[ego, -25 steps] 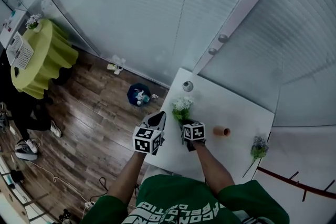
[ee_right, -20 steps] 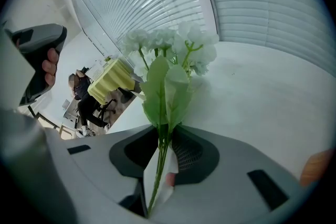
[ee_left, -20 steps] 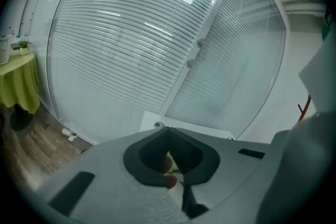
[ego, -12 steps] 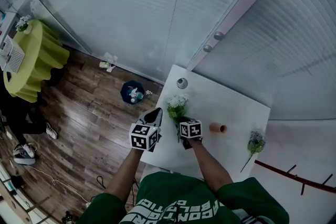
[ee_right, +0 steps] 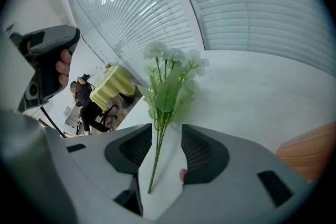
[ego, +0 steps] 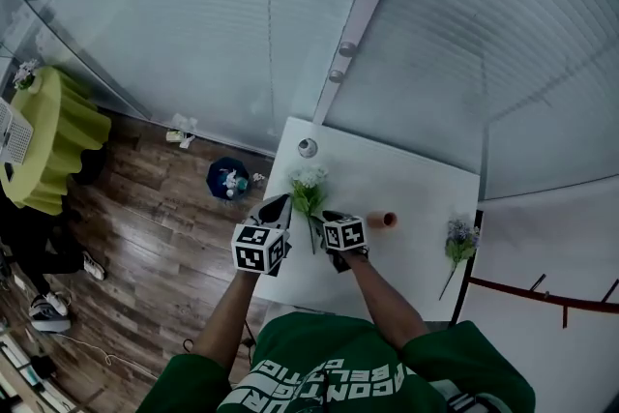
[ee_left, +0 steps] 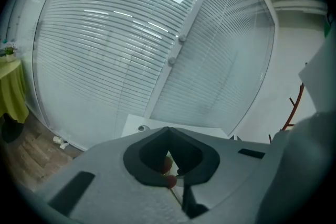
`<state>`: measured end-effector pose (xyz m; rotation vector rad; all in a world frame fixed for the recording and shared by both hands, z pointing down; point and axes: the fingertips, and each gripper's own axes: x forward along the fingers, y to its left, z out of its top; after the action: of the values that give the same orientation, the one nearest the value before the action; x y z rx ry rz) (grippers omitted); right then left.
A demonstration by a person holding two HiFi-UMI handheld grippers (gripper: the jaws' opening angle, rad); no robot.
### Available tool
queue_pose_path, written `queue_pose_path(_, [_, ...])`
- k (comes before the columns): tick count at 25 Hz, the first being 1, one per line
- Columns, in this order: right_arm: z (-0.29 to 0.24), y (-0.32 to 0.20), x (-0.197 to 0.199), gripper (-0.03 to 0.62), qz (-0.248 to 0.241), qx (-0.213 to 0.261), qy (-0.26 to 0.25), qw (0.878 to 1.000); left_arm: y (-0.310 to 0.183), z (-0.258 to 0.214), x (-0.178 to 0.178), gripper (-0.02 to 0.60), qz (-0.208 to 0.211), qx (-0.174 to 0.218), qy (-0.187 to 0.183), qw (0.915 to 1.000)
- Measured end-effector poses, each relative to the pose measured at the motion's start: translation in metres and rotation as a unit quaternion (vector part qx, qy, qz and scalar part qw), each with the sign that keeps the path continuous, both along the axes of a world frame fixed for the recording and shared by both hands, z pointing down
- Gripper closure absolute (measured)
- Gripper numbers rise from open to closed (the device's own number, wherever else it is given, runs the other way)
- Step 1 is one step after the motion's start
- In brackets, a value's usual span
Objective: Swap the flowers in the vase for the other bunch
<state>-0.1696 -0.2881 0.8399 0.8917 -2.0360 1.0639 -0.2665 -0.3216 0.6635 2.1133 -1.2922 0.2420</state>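
Two flower bunches, one vase [ego: 382, 220], two grippers, stem of white bunch [ee_right: 169, 84] lying loose between the just-opened jaws of right gripper [ee_right: 165, 136], vase just right of it, purple bunch [ego: 458, 241] well beyond, left gripper [ee_left: 168, 136] with jaws together.

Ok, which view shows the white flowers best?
The right gripper view: the white flowers fill its centre, with blooms, leaves and stem all clear. The head view shows them tiny; the left gripper view shows no blooms.

The head view is looking steeply down onto the white table [ego: 416, 189]. The right gripper view is hugging that tabletop, sharing its white flowers [ego: 308, 179]; the left gripper view is facing the blinds [ee_left: 131, 50].
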Motion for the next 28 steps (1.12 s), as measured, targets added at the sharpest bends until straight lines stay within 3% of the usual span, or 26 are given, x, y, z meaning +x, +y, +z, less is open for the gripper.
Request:
queue_pose_path(5, [-0.042,-0.008,0.024,0.434,0.004,0.048,-0.006,0.999,0.003,-0.018,0.03,0.58,0.01,0.021,-0.004,0.9997])
queue_pose_path(10, [-0.118,-0.023,0.051,0.437,0.015,0.133,-0.033,0.99,0.007,-0.042,0.062,0.58,0.014,0.045,-0.009,0.9989])
queue_pose_path(15, [-0.187,-0.039,0.095,0.54,0.046,0.213,-0.014,0.976,0.001,-0.074,0.095,0.58,0.021,0.077,-0.016,0.9967])
queue_pose_path(23, [-0.26,-0.036,0.181,0.58,0.103,0.285,-0.015,0.953,0.001,-0.108,0.148,0.58,0.036,0.112,-0.034,0.9925])
queue_pose_path(28, [-0.28,-0.031,0.231,0.58,0.129,0.301,-0.013,0.945,0.002,-0.122,0.178,0.58,0.045,0.127,-0.042,0.9901])
